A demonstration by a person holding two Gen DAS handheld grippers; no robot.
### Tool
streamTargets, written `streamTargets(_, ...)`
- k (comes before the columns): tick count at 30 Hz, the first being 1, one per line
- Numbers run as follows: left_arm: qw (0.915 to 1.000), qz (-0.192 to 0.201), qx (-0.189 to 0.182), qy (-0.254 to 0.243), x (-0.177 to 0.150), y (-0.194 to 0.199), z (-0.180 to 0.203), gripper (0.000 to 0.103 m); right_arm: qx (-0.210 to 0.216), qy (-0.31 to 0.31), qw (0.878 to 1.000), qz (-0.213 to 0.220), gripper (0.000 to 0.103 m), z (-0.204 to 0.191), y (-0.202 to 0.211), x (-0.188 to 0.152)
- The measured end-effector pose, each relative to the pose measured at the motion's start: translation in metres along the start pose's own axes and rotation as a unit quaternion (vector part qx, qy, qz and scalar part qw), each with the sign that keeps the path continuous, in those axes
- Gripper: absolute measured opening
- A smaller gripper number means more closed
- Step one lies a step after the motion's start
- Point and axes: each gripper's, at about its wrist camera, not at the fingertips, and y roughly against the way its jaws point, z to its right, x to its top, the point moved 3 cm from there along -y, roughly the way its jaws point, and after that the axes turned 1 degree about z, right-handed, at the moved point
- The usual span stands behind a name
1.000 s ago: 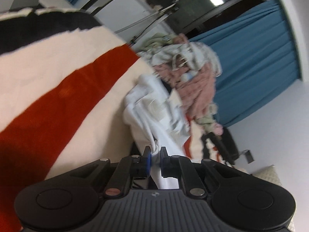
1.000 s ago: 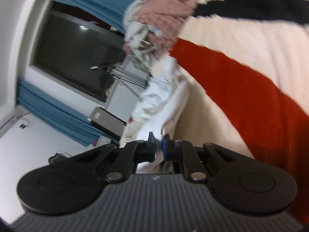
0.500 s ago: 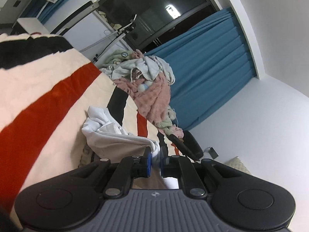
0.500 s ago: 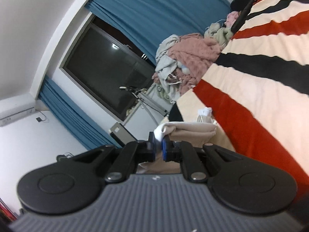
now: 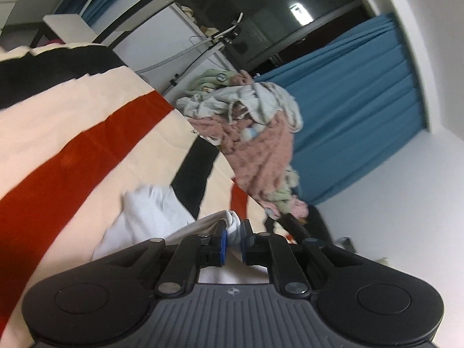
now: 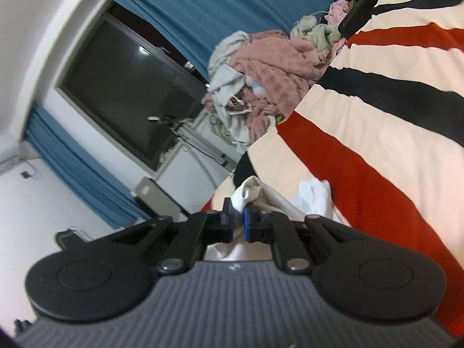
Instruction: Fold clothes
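White garment (image 5: 150,220) stretched between left claw (image 5: 233,233) and right claw (image 6: 238,217), both clenched on it.

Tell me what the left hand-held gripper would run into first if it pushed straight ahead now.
Probably the striped blanket: the left hand-held gripper, shut on the white garment, points slightly downward across it. The clothes pile lies farther on; depth is unclear.

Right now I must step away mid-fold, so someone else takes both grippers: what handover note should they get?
Left gripper: jaws shut on an edge of the white cloth garment.
Right gripper: jaws shut on another edge of the same garment.
The garment hangs between them over the red, black and cream striped blanket; its far part lies bunched there.
The heap of unfolded pink and grey clothes waits behind.
Done: garment picked up. Left: spread, fold, then the heap.
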Motion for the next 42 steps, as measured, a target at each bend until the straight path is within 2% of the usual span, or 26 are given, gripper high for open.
streamTargets(2,0.9996,-0.002,0.024,-0.013,0.012,-0.037,-0.001,0.01,-0.018,-0.01,1.0,-0.012,0.01,0.005,-0.037,0.007)
streamTargets(7,0.9973,-0.023,0.051,-0.049,0.023,-0.113,-0.017,0.01,-0.048,-0.017,0.998,-0.046,0.01,0.038,-0.107,0.011)
streamTargets(10,0.9955,-0.035,0.06,-0.064,0.02,-0.137,-0.031,0.011,-0.036,0.002,0.996,-0.078,0.012,0.051,-0.129,0.009)
streamTargets(12,0.9943,-0.044,0.063,-0.074,0.018,-0.149,-0.038,0.016,-0.022,0.01,0.994,-0.103,0.017,0.056,-0.138,0.007)
streamTargets(13,0.9937,-0.049,0.062,-0.079,0.018,-0.151,-0.04,0.035,-0.01,0.01,0.994,-0.113,0.022,0.057,-0.139,0.007)
streamTargets(14,0.9926,-0.053,0.055,-0.094,0.017,-0.151,-0.038,0.058,0.004,0.009,0.992,-0.122,0.043,0.057,-0.138,0.007)
streamTargets(15,0.9911,-0.056,0.046,-0.112,0.017,-0.15,-0.035,0.066,0.015,0.01,0.992,-0.125,0.072,0.056,-0.135,0.006)
streamTargets(16,0.9892,-0.054,0.04,-0.13,0.015,-0.148,-0.03,0.076,0.025,0.011,0.992,-0.125,0.083,0.053,-0.132,0.005)
streamTargets(17,0.9871,-0.049,0.035,-0.148,0.013,-0.146,-0.025,0.081,0.035,0.012,0.991,-0.125,0.087,0.051,-0.128,0.004)
streamTargets(20,0.9783,-0.045,0.028,-0.2,0.003,-0.144,-0.014,0.084,0.039,0.082,0.991,-0.101,0.087,0.038,-0.115,0.0)
streamTargets(21,0.9743,-0.049,0.035,-0.217,-0.003,-0.147,-0.012,0.084,0.027,0.122,0.987,-0.101,0.082,0.034,-0.117,-0.004)
streamTargets(24,0.9621,-0.071,0.064,-0.255,-0.019,-0.167,-0.016,0.084,-0.023,0.223,0.968,-0.116,0.059,0.032,-0.137,-0.021)
streamTargets(26,0.9538,-0.1,0.087,-0.269,-0.03,-0.187,-0.029,0.084,-0.049,0.261,0.956,-0.127,0.057,0.04,-0.155,-0.037)
streamTargets(30,0.945,-0.118,0.108,-0.285,-0.042,-0.206,-0.043,0.084,-0.056,0.264,0.953,-0.14,0.057,0.054,-0.171,-0.051)
streamTargets(33,0.9442,-0.114,0.11,-0.289,-0.042,-0.202,-0.039,0.084,-0.057,0.271,0.951,-0.136,0.057,0.049,-0.162,-0.049)
streamTargets(37,0.9398,-0.108,0.11,-0.305,-0.044,-0.179,-0.033,0.084,-0.055,0.287,0.949,-0.121,0.057,0.034,-0.131,-0.041)
streamTargets(42,0.9238,-0.098,0.108,-0.354,-0.064,-0.134,-0.025,0.084,-0.047,0.33,0.938,-0.095,0.057,0.018,-0.086,-0.037)
